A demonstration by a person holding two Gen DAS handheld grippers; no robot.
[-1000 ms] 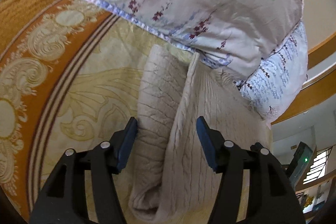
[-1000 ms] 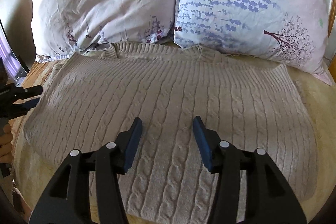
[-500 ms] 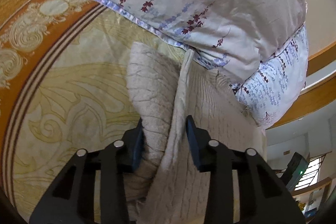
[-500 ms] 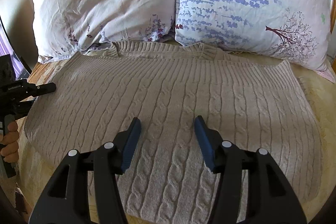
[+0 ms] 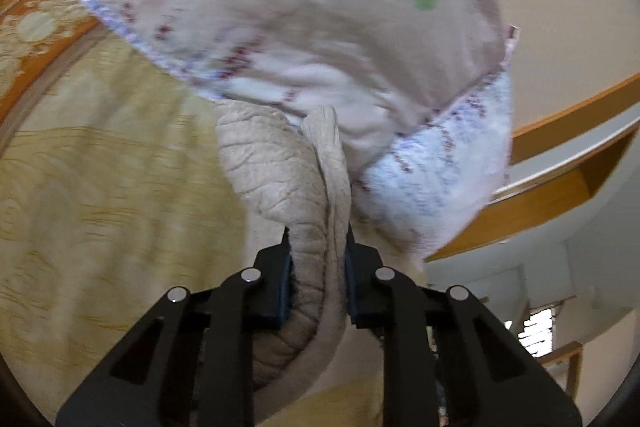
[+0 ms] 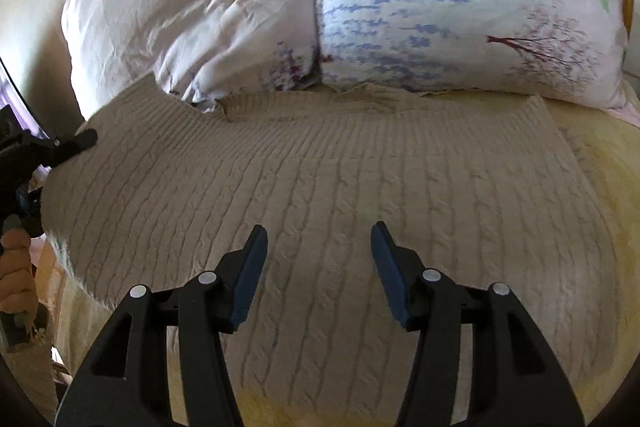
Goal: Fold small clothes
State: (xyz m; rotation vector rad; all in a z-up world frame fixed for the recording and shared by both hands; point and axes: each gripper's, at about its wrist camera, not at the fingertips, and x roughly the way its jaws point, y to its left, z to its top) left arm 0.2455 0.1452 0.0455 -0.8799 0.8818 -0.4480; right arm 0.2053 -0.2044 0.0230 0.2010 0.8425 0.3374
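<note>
The fold has barely begun. The beige cable-knit sweater lies spread almost flat on the bed, its neckline tucked up against two floral pillows at the head, its body running across the yellow patterned bedspread toward the camera. No crease or doubled layer shows in the broad middle of the garment in the right wrist view; only its left side is disturbed. There the left tongs have just been closing, and they now clamp a gathered ridge of the knit, a side edge or sleeve, bunched between the blue pads and lifted off the bedspread beside the pale pillow. In the right wrist view the same tool appears at the far left edge, a hand wrapped round its handle, with the sweater's side rising toward it. The right tongs hang over the lower middle of the sweater with their jaws apart and nothing between them; whether the tips rest on the cloth cannot be told. Judging from this, what is done is the first grasp and the start of a lift. What is left is nearly everything: carrying that side across the body, bringing in the opposite side, then doubling the length and smoothing the result.
</note>
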